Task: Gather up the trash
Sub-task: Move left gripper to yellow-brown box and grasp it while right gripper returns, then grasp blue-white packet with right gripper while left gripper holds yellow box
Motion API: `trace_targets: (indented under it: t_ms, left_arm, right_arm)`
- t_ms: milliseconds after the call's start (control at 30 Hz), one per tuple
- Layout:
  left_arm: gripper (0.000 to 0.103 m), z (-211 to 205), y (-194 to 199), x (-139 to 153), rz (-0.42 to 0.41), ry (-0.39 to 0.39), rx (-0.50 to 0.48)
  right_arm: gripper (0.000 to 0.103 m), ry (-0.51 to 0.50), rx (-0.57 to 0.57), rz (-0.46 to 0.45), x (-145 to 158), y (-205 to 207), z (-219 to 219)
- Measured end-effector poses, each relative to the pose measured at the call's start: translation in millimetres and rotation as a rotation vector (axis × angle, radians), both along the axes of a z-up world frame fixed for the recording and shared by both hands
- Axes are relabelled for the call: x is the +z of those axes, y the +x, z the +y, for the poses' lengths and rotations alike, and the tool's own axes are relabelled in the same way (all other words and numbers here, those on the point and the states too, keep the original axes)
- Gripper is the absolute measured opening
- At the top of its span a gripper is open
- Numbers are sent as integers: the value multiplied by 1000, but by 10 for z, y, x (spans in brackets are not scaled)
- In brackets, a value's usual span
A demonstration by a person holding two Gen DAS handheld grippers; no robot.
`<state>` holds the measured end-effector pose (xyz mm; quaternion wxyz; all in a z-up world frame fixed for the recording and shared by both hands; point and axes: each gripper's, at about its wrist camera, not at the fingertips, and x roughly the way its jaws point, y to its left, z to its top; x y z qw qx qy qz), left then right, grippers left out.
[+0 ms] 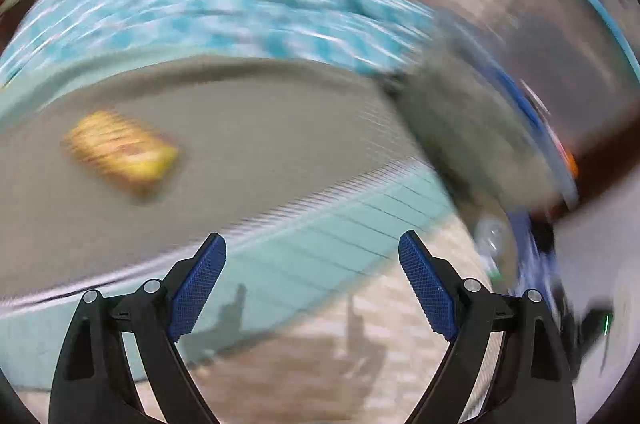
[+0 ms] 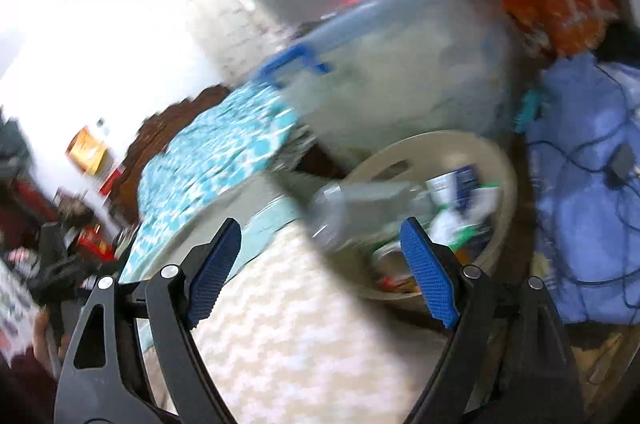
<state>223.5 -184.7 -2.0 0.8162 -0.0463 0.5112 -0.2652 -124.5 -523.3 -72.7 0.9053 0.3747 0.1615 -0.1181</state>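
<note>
Beige tub (image 2: pixel 506 179) right of centre, right wrist view: holds clear plastic bottle (image 2: pixel 340 207), white-blue wrappers (image 2: pixel 460 187), blurred scraps. Yellow packet (image 1: pixel 120 151) left of centre on grey surface (image 1: pixel 280 127). Left gripper (image 1: pixel 312 264) spread, empty. Right gripper (image 2: pixel 322 256) spread, empty.

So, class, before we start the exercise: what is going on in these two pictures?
A person is tidying up rubbish with a handheld gripper in each hand. Both the left gripper and the right gripper are open with nothing between their pads. The right one faces a beige basin that already holds a clear plastic bottle and other wrappers. The left one looks over a grey mat where a yellow packet still lies. Both views are blurred.
</note>
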Motion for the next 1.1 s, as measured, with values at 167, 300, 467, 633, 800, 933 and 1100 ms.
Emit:
trace_targets:
  t_ms: [167, 300, 467, 633, 800, 933, 1100]
  left_arm:
    - [85, 673, 764, -203, 88, 43, 276]
    - [92, 634, 1174, -294, 117, 78, 322]
    - [93, 434, 1544, -567, 163, 202, 355]
    - [93, 273, 1585, -759, 151, 316, 339]
    - [68, 173, 1261, -660, 100, 301, 192]
    - [66, 194, 767, -628, 53, 304, 86]
    - [65, 451, -25, -639, 7, 279, -6]
  right_arm:
    - [82, -72, 183, 28, 11, 452, 707]
    - [77, -83, 262, 93, -77, 659, 1019]
    - [77, -29, 250, 57, -125, 617, 936]
    - [77, -25, 244, 45, -116, 612, 926]
    - [77, -19, 241, 33, -111, 591, 929]
    - [77, -21, 235, 33, -104, 576, 932]
    - [78, -70, 298, 81, -76, 604, 1110]
